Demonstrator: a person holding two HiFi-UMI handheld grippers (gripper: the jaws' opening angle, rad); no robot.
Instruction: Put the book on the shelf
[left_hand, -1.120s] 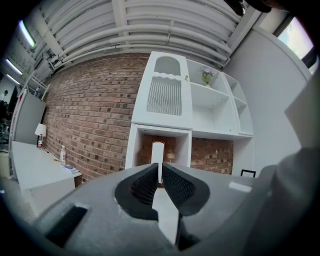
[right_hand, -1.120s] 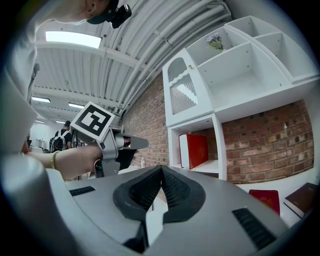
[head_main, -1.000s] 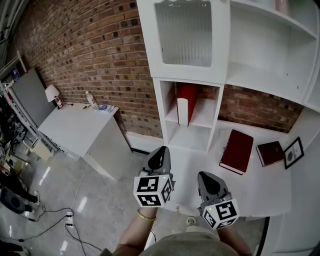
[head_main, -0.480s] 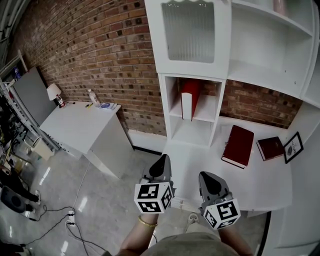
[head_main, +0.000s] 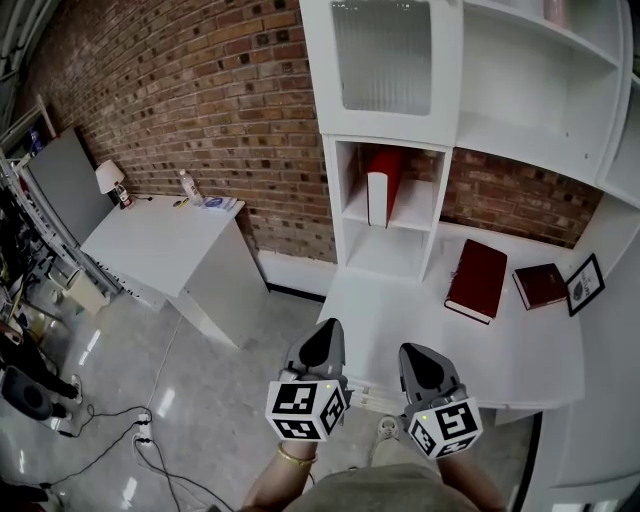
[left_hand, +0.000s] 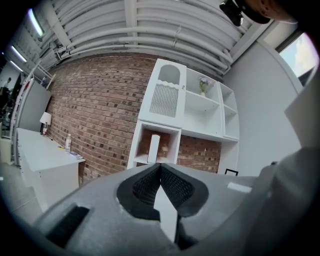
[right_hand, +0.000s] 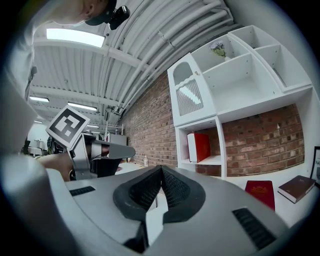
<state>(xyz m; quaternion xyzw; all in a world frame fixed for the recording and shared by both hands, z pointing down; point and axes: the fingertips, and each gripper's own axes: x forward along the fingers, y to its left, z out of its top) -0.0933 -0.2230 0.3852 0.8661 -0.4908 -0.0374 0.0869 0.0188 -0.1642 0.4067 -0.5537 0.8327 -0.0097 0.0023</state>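
Left tongs (head_main: 322, 335) and right tongs (head_main: 420, 358) are pointing level, both closed, empty. Three books: red book (head_main: 379, 198) standing on shelf (head_main: 408, 222); large book (head_main: 477, 280), small book (head_main: 541, 285) lying on table (head_main: 400, 320).

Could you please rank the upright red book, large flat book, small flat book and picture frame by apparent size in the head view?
1. large flat book
2. upright red book, farther away
3. small flat book and picture frame: too alike to rank

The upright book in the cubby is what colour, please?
The book is red, clearest in the right gripper view.
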